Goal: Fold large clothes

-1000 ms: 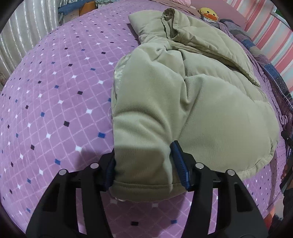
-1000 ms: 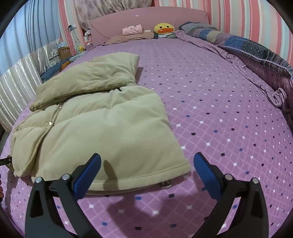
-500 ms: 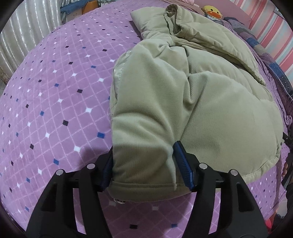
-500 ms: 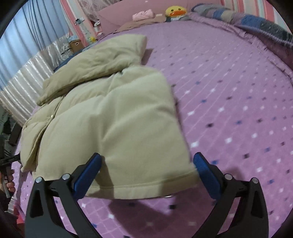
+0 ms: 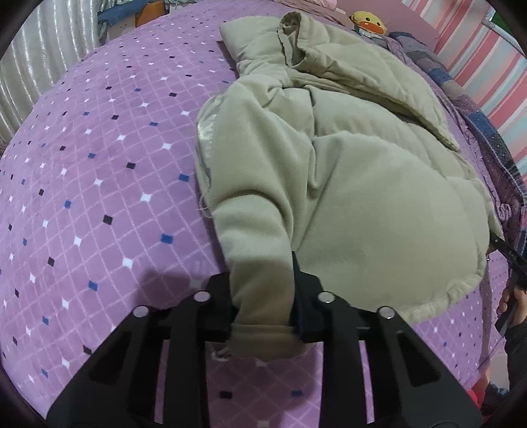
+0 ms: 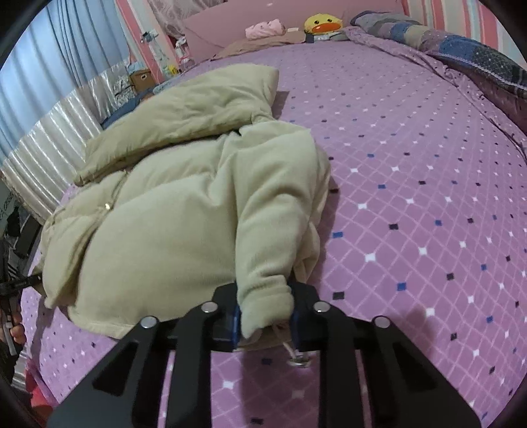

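- A beige padded jacket is lying on a bed covered by a purple diamond-patterned sheet, with bare sheet on either side of it.
- A yellow duck plush and a pink bundle are sitting by the pink headboard, well apart from the jacket; a dark patterned quilt is running along the bed's far side.
- A cardboard box is standing off the bed near the curtains; what it is holding cannot be told.
- The jacket's long axis is running from its hem at the near edge of the bed to its hood, which is pointing toward the headboard.
- The left gripper is closing, its jaws pinching a gathered fold of the hem at one corner.
- The right gripper is closing too, its jaws squeezing bunched hem fabric at the other corner, with a drawcord end dangling just below.
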A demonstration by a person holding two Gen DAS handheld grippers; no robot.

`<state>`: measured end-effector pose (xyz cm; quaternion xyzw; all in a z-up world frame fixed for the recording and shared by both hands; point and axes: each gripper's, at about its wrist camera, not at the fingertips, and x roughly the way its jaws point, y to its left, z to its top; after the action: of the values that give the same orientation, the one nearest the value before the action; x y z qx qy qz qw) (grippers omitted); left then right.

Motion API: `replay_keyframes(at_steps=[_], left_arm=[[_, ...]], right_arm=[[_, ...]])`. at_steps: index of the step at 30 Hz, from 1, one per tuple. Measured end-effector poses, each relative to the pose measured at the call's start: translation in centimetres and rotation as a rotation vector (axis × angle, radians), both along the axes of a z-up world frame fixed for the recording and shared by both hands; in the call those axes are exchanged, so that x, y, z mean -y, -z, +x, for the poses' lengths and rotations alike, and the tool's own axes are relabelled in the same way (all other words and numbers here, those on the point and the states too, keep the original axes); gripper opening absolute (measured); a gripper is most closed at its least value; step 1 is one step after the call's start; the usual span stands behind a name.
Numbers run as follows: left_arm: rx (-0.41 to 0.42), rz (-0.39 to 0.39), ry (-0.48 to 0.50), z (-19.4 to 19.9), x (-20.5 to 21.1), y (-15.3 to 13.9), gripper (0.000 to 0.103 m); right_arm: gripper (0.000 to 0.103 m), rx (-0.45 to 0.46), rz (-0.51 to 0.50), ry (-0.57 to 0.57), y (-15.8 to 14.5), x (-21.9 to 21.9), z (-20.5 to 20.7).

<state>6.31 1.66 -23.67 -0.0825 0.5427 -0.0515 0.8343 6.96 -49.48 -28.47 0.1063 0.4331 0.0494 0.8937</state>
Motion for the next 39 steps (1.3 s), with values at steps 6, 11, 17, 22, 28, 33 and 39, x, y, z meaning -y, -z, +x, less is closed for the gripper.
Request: replay_keyframes(at_steps=[6, 11, 17, 22, 28, 33, 39], left_arm=[[0.047, -0.033, 0.022, -2.3, -0.4, -2.0, 0.016], [0.111, -0.085, 0.007, -4.7, -1.5, -4.9, 0.014], [0.170, -0.093, 0.021, -7.2, -2.7, -7.9, 0.013], [0.138, -0.081, 0.012, -7.0, -4.3, -6.3, 0.014], [0.062, -0.061, -0.021, -5.3, -4.9, -2.6, 0.019], [0.040, 0.003, -0.031, -5.1, -4.1, -1.4, 0.039], [0.018, 0.026, -0.021, -5.2, -2.6, 0.2, 0.046]], right_arm=[[0.017, 0.043, -0.007, -0.018, -2.3, -0.2, -2.7], [0.015, 0.103, 0.003, -0.032, -5.0, -0.3, -4.9], [0.014, 0.188, -0.005, -0.063, -9.0, -0.2, -7.5], [0.014, 0.161, -0.032, -0.034, -8.2, 0.9, -7.5], [0.016, 0.048, -0.029, 0.028, -3.4, 2.7, -5.1], [0.041, 0.008, -0.033, 0.029, -1.7, 2.7, -4.9], [0.057, -0.027, 0.000, 0.029, 0.1, 2.4, -5.7]])
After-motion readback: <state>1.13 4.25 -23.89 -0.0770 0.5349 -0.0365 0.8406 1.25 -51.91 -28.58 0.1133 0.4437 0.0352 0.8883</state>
